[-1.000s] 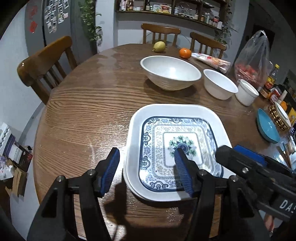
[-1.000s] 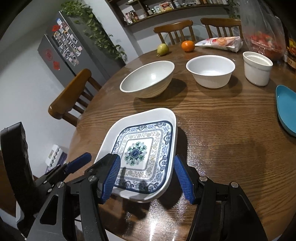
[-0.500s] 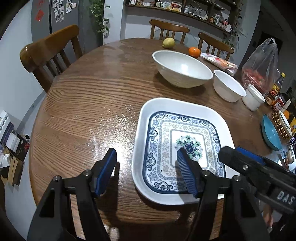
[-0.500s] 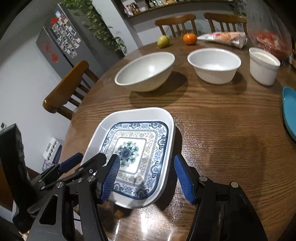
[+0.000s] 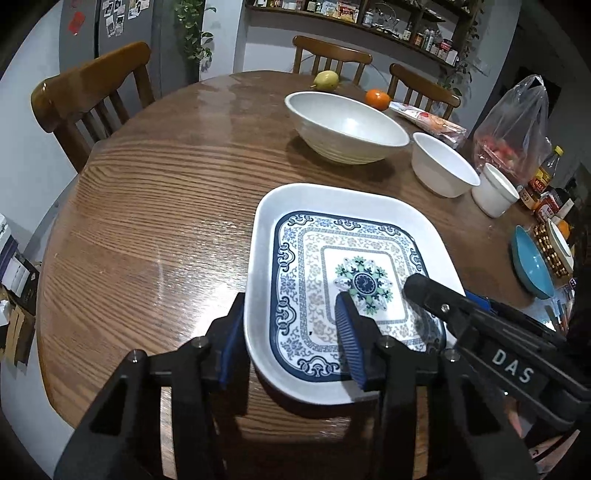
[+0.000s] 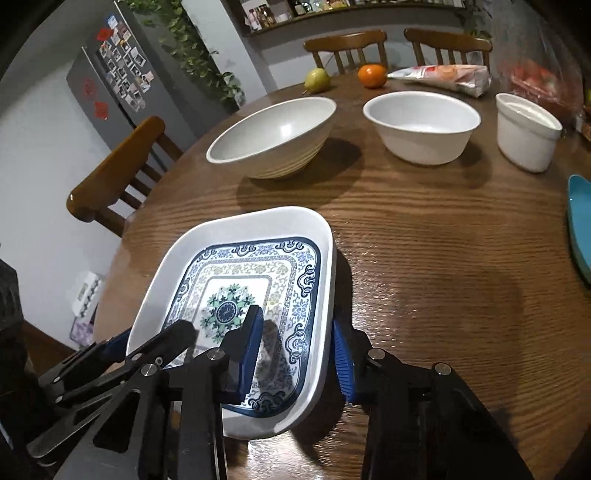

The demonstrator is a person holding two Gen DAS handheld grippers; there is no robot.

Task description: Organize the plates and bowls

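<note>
Square patterned plate [image 5: 343,273] on counter [image 5: 155,206] at 6 o'clock of large bowl [image 5: 347,125]; left gripper [image 5: 291,332] and right gripper [image 6: 295,347] fingers closing narrow, each straddling a plate rim.

Dim kitchen-dining room, round wooden table [image 5: 155,206]
Wooden chairs [image 5: 88,96] ring it; a grey fridge [image 6: 110,88] with magnets, trailing plant [image 6: 192,48], cluttered wall shelf [image 5: 369,22]

Bare table [image 5: 155,206] left; bowls [image 5: 347,125] crowd beyond.
</note>
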